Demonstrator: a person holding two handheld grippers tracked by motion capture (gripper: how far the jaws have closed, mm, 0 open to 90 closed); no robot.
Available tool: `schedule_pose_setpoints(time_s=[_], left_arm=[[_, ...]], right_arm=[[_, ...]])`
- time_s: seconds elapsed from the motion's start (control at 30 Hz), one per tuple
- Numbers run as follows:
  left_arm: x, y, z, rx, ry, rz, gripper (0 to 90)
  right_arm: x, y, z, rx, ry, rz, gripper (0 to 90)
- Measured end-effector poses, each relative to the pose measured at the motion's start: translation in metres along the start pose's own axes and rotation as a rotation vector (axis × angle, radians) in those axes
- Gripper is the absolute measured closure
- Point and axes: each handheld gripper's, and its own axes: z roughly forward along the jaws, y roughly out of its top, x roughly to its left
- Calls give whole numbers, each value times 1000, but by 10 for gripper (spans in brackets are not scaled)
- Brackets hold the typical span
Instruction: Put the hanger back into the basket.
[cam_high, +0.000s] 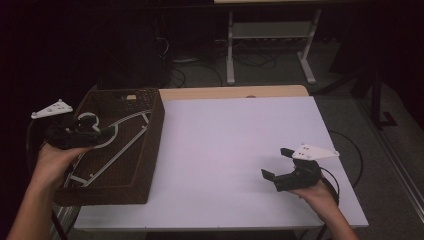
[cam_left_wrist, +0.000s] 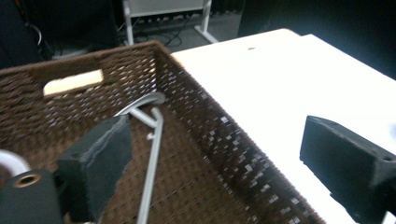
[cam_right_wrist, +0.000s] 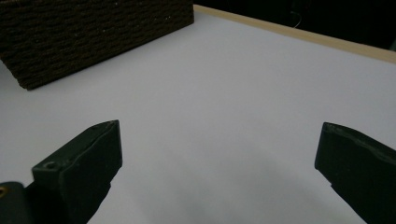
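Note:
A brown wicker basket stands on the left of the white table. Grey-white clothes hangers lie inside it. My left gripper hovers over the basket's left half, open and holding nothing. In the left gripper view the open gripper looks down at a hanger resting against the basket wall. My right gripper is open above the bare table at the front right. In the right gripper view its jaws are spread wide, with the basket far off at the top left.
A pale handle slot is cut in the basket's far wall. A strip of wooden tabletop runs behind the white surface. Beyond it stand a desk's metal legs and floor cables. The table's right edge drops to grey floor.

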Motion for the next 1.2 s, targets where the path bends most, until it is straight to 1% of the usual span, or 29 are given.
schedule_pose_setpoints(time_s=[0.1, 0.17, 0.23, 0.3, 0.4, 0.43, 0.53, 0.57, 0.6, 0.7, 0.77, 0.87, 0.93, 1.07, 1.13, 1.2], left_arm=[[-13, -1, 5, -24, -15, 14, 47], [-21, -2, 10, -41, -35, 23, 30], [-30, -3, 15, -57, -54, 30, 27], [-39, -4, 19, -77, -72, 48, 27], [-51, -5, 24, -113, -114, 48, 27], [-55, -5, 26, -119, -121, 56, 27], [-65, -6, 32, -139, -156, 60, 27], [-68, -7, 33, -138, -163, 69, 27], [-71, -7, 35, -148, -170, 70, 27], [-78, -10, 41, -150, -194, 78, 27], [-82, -11, 44, -163, -203, 77, 27], [-85, -14, 48, -178, -218, 75, 27], [-86, -15, 51, -175, -235, 70, 27], [-90, -18, 56, -184, -263, 72, 27], [-93, -19, 59, -194, -269, 77, 27], [-94, -20, 62, -204, -284, 72, 27]], right_arm=[[-1, 5, -2, -22, -2, -2, 3], [-1, 10, -3, -35, -3, -1, 3], [-2, 15, -4, -46, -4, -10, 3], [-1, 20, -5, -63, -1, -10, 3], [-2, 28, -6, -89, 4, -11, 3], [-2, 30, -6, -96, 6, -7, 3], [-3, 37, -7, -118, 7, -12, 3], [-3, 40, -7, -126, 8, -14, 3], [-2, 42, -7, -131, 9, -10, 3], [-3, 49, -8, -157, 18, -4, 3], [-4, 53, -9, -172, 20, -9, 3], [-4, 60, -9, -197, 24, -2, 3], [-4, 64, -10, -216, 34, 7, 3], [-6, 73, -11, -244, 35, -1, 3], [-6, 77, -11, -251, 37, -1, 3], [-6, 80, -12, -263, 36, -2, 3]])
